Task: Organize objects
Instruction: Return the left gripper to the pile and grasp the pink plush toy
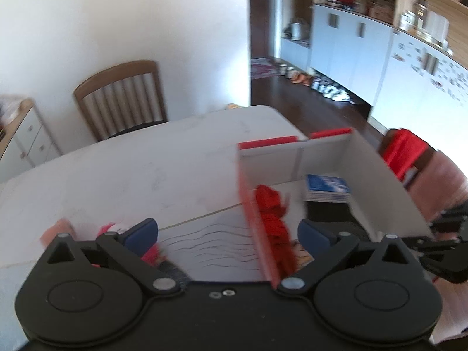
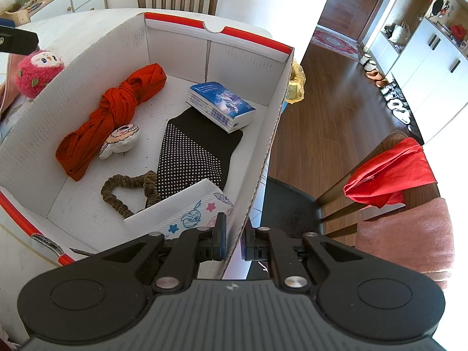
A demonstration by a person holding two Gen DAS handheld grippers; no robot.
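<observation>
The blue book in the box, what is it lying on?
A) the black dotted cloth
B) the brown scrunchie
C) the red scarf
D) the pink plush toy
A: the blue book rests partly on the far end of the black dotted cloth, apart from the red scarf.

Open box top, crowded floor
We see bare box (image 2: 187, 55) floor only behind the red scarf (image 2: 117, 114); the book (image 2: 222, 105) blocks the right.
</observation>
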